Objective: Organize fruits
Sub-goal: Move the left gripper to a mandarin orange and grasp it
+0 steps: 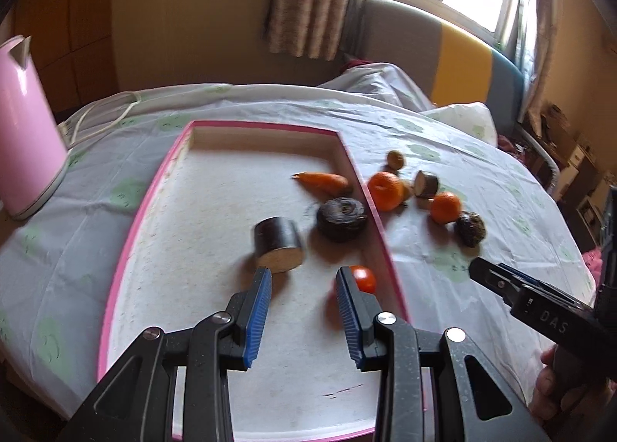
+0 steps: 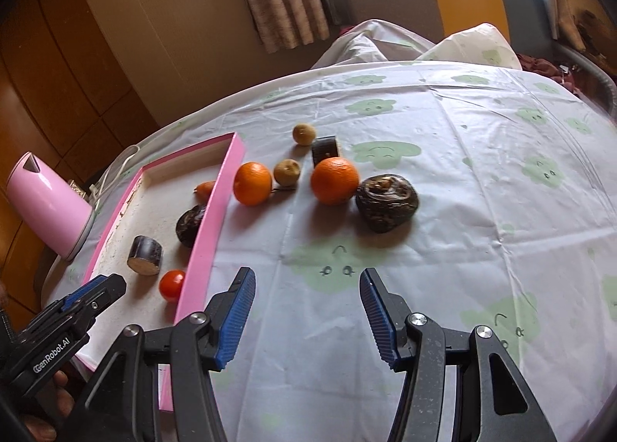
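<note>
A pink-rimmed tray (image 1: 146, 187) lies on the table; it also shows in the right wrist view (image 2: 208, 237). In it lie a carrot (image 1: 322, 182), a dark round fruit (image 1: 341, 218), a dark cut cylinder (image 1: 277, 243) and a red tomato (image 1: 364, 278). My left gripper (image 1: 302, 280) is open and empty above the tray, just short of the cylinder and tomato. On the cloth right of the tray sit two oranges (image 2: 252, 183) (image 2: 334, 180), two small brown fruits (image 2: 287, 172), a small dark cylinder (image 2: 326, 149) and a dark round fruit (image 2: 386, 203). My right gripper (image 2: 306, 280) is open and empty over bare cloth.
A pink kettle (image 1: 27, 130) stands left of the tray with a white cord behind it. The table carries a white cloth with green prints (image 2: 482, 191). A sofa (image 1: 443, 52), curtains and a window lie beyond the table's far edge.
</note>
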A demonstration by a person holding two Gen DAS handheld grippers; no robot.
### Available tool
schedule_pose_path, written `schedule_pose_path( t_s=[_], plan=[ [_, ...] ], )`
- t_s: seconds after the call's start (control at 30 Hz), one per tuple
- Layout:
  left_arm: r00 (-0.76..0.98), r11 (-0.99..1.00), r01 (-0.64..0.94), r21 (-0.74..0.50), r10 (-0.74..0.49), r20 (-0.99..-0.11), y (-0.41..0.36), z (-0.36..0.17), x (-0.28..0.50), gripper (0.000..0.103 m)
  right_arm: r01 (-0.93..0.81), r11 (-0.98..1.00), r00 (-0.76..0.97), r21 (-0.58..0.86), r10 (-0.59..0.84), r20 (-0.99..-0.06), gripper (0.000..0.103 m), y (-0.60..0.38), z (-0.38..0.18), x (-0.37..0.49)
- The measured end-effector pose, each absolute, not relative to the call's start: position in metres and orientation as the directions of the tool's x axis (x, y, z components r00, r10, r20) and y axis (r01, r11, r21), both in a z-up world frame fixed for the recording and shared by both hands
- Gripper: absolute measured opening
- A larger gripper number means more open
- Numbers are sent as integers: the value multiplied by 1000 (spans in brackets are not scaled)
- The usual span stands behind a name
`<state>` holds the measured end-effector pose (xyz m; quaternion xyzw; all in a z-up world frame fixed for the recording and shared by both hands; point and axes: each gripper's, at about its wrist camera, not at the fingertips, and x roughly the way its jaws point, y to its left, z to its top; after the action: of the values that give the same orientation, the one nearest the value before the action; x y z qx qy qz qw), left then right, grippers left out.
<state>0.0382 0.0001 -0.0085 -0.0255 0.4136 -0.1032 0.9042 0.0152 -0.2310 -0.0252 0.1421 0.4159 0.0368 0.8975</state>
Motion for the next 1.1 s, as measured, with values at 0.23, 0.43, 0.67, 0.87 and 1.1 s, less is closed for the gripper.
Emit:
schedule_pose_path(
  t_s=[0.23, 0.43, 0.67, 0.87, 1.1],
  plan=[
    [614, 940, 315, -131, -307, -727, -31, 1, 49, 35, 85, 956, 663, 280, 155, -732, 57, -248, -25, 16],
    [572, 901, 412, -139, -374, -731, -52, 5, 66, 34, 107, 953, 658, 282, 145, -739, 57, -258, -28, 18],
    [471, 847, 511, -145, -417, -777, -80, -4, 105, 34, 113, 955, 663, 276, 135, -737, 57, -267, -27, 18],
    [454, 825, 561, -65, -372, -810, -96, -11, 131, 34, 119, 950, 654, 290, 144, -743, 57, -273, -31, 21],
    [442, 819, 573, -26, -335, -832, -104, -20, 153, 47, 123, 945, 651, 303, 154, -744, 57, -279, -33, 26]
  ],
)
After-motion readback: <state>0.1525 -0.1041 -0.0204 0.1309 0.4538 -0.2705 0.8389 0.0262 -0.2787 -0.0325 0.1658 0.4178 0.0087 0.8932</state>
